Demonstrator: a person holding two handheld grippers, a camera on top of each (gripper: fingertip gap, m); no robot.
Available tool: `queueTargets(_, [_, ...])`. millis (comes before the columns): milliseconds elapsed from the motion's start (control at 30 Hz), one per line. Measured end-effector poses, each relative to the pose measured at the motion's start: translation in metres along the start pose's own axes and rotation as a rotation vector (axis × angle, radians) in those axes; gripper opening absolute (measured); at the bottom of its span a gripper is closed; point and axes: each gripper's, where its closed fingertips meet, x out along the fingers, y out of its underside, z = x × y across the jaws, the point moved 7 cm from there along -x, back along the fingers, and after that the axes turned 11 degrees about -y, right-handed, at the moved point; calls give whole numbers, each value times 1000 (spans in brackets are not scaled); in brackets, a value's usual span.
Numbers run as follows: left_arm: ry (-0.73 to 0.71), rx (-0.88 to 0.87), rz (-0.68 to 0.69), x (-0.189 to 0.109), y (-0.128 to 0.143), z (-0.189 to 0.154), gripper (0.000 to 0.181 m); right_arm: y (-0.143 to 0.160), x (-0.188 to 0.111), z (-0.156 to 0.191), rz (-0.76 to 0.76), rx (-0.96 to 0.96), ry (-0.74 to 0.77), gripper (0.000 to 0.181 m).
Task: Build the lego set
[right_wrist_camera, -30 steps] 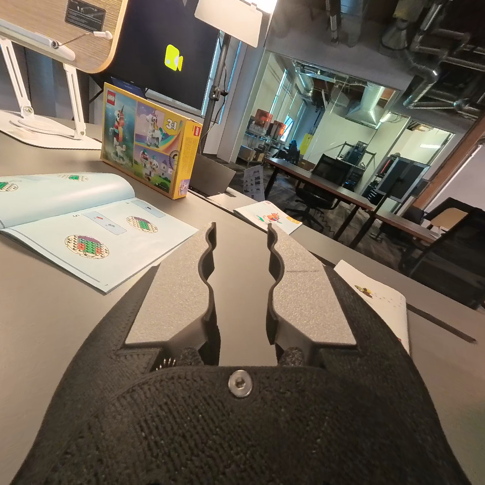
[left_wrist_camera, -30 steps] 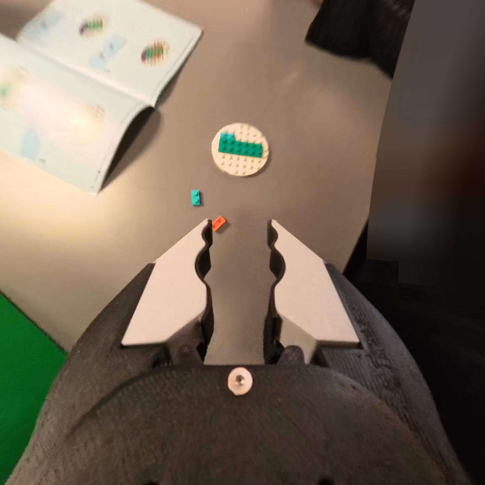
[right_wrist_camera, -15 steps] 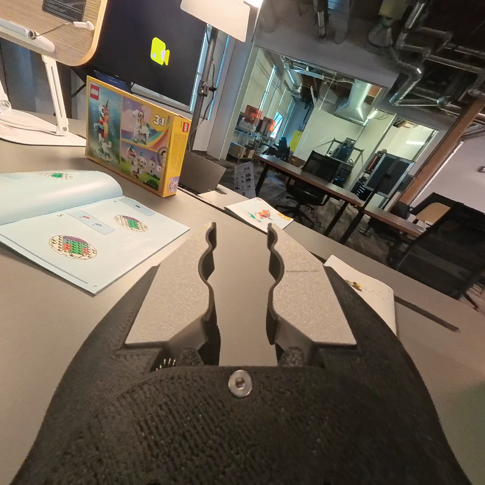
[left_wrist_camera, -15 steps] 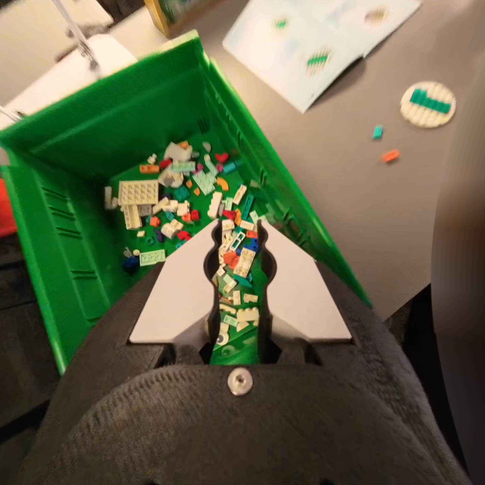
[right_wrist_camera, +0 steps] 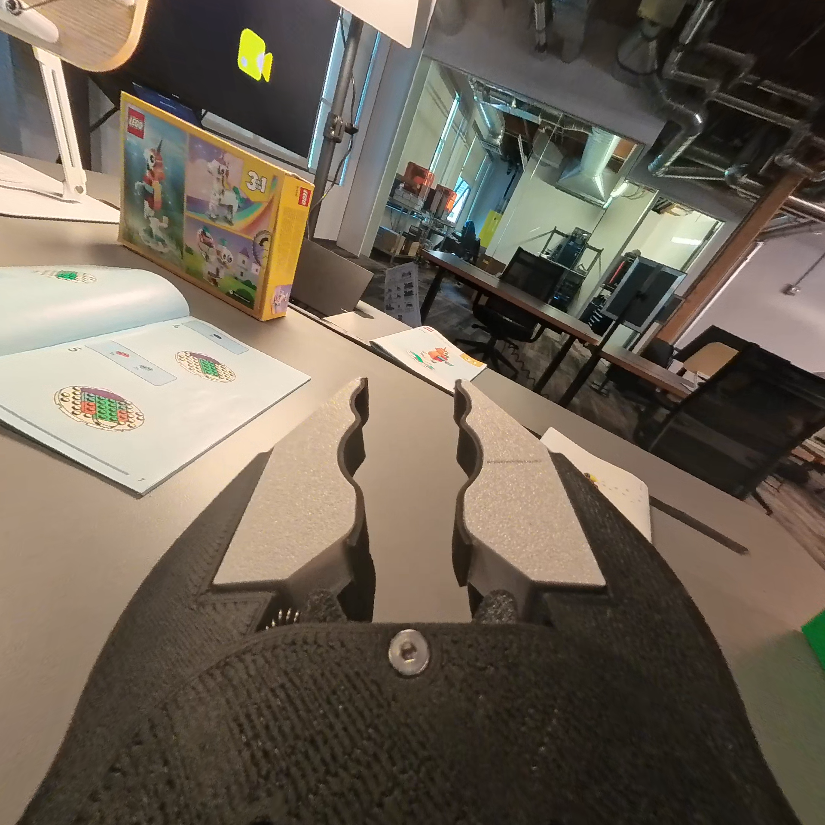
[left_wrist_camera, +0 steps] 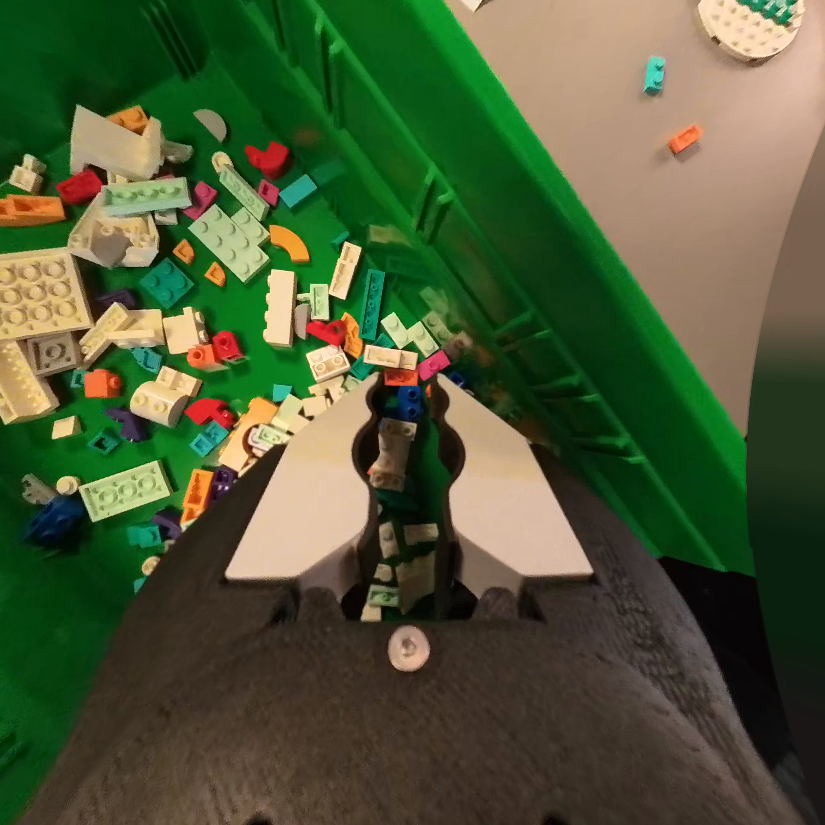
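We hang our left gripper (left_wrist_camera: 407,379), jaws narrowly apart and empty, over the loose bricks (left_wrist_camera: 214,285) in the green bin (left_wrist_camera: 513,250) to choose one; our right gripper (right_wrist_camera: 410,388) idles parted above the bench (right_wrist_camera: 80,535), holding nothing

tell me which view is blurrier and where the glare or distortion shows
Left wrist view: soft motion blur across the green bin and its bricks, dark smear at the right edge. Right wrist view: sharp, with wide-angle bending, bright windows beyond, and light sheen on the grey table.
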Motion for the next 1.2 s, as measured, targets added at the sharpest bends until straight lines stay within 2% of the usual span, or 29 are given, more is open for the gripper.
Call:
queueTargets(33, [-3,8,11,2,0,1,19,0,0,0,1,-1,1,37])
queueTargets(167, [11,53,35,5,1,3,16,0,0,0,5,-3,3,37])
queueTargets(333, [57,118,51,5,0,3,22,0,1,0,6,-4,1,37])
queueTargets(633, [24,251,81,8,-8,-2,25,0,1,0,5,-5,1,37])
queueTargets(767, [-127,297,162,10,-3,16,25,0,1,1,4,-5,-2,37])
queueTargets(900, [-94,262,112,4,-6,17,25,0,0,0,2,-2,-3,37])
queueTargets(1000, [2,246,63,-1,-7,9,24,0,0,0,1,-1,-4,37])
queueTargets(1200, [70,267,77,3,-4,3,21,0,0,1,0,-2,-5,37])
